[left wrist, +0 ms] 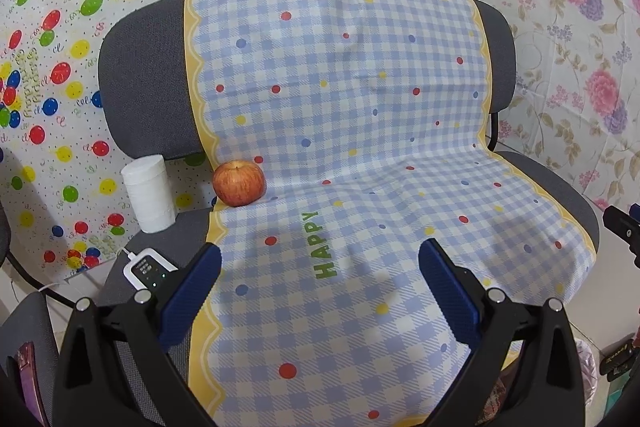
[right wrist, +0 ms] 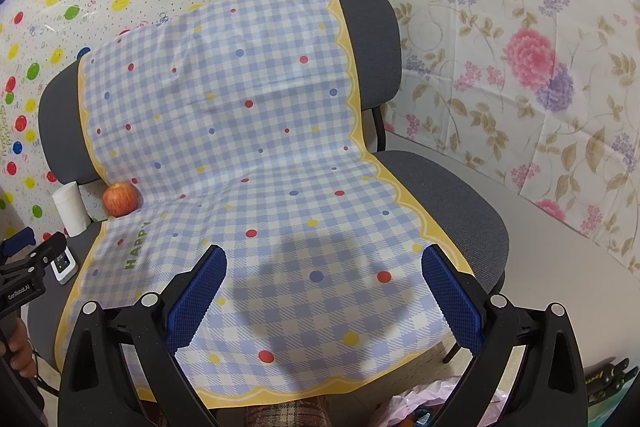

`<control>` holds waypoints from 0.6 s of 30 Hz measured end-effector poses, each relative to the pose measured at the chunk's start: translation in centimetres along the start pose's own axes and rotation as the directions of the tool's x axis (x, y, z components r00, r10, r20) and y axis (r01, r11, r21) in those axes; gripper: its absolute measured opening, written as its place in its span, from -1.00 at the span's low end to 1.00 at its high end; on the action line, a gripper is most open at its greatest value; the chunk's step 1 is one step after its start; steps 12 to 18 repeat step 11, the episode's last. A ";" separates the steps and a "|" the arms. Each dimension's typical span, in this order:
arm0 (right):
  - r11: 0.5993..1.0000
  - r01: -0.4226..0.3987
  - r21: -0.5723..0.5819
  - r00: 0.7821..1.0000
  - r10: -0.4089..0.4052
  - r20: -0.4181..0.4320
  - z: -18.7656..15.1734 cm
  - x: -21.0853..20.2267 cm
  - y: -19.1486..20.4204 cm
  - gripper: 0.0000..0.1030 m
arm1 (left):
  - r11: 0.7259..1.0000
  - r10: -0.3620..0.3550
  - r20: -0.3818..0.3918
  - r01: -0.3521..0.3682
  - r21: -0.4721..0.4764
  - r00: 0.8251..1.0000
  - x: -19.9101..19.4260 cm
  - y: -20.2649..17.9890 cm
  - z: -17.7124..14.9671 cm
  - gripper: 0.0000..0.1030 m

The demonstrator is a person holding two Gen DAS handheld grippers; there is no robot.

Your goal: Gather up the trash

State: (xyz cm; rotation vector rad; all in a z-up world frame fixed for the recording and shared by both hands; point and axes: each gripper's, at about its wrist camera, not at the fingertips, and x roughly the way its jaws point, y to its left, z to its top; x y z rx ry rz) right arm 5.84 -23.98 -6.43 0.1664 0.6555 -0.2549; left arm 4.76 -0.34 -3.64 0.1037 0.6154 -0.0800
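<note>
Two grippers held with fingers spread above a cloth-covered chair bearing an apple, a paper roll and a small device.

The apple (left wrist: 239,183) sits at the rear left of the seat, on the edge of the checked cloth (left wrist: 340,131) and against the backrest of the grey chair (left wrist: 148,67). Just left of it a white paper roll (left wrist: 149,193) stands upright on bare seat fabric; nearer the front lies a white device with a cable (left wrist: 146,267). The left gripper (left wrist: 320,291) and the right gripper (right wrist: 324,295) both hover over the cloth, holding nothing.
</note>
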 end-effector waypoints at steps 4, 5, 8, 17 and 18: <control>1.000 0.005 -0.012 1.000 -0.005 -0.007 0.1 0.9 0.2 0.88 | 1.000 0.014 0.012 -0.014 0.005 1.000 0.6 0.4 0.2 0.87; 1.000 0.013 -0.021 1.000 -0.013 -0.011 0.2 1.6 0.3 0.88 | 1.000 0.008 0.011 -0.008 -0.002 1.000 0.8 0.6 0.3 0.87; 0.998 0.042 -0.044 0.999 -0.044 -0.032 0.1 3.8 0.6 0.88 | 1.000 0.007 0.009 -0.007 -0.015 1.000 2.1 1.0 0.6 0.87; 0.993 0.075 -0.095 0.994 -0.082 -0.069 0.6 7.7 0.5 0.88 | 1.000 0.005 -0.026 -0.005 -0.009 1.000 4.5 1.7 0.6 0.87; 0.993 0.075 -0.095 0.994 -0.082 -0.069 0.6 7.7 0.5 0.88 | 1.000 0.005 -0.026 -0.005 -0.009 1.000 4.5 1.7 0.6 0.87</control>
